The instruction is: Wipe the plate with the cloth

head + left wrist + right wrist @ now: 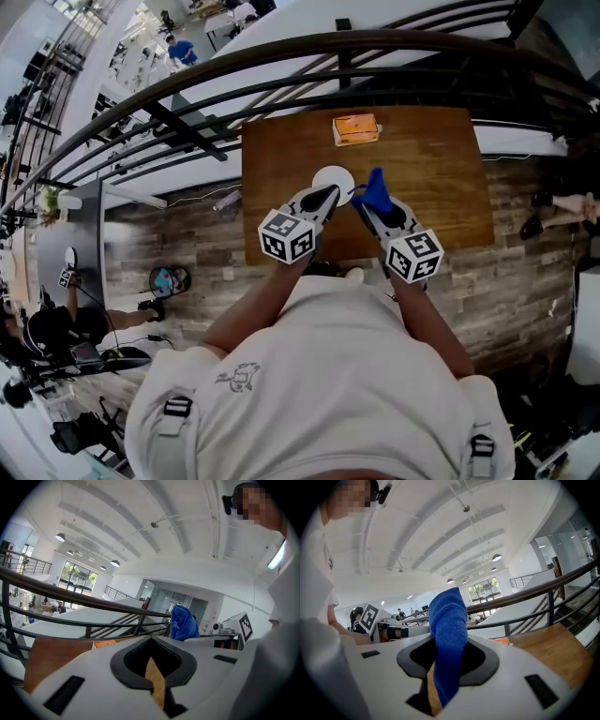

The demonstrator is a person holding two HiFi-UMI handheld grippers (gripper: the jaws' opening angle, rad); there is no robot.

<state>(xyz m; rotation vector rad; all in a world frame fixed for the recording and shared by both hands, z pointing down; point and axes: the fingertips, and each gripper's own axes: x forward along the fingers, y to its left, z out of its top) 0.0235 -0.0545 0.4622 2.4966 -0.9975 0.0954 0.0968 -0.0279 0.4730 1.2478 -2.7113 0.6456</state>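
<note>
Wooden surface (pixel 445 187) beside a dark railing (pixel 281 52). Fingers of the right gripper (pixel 364 201) are clamped on the blue cloth (pixel 449 620), which stands above them. Left gripper (pixel 337 193) fingers are together and empty, at the white plate's (pixel 328 174) near edge. An orange box (pixel 356 128) lies beyond.

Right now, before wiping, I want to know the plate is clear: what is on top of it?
Nothing shows on the white plate's visible surface. The left gripper's tip hides its near edge; the right gripper holds the blue cloth beside its rim.
</note>
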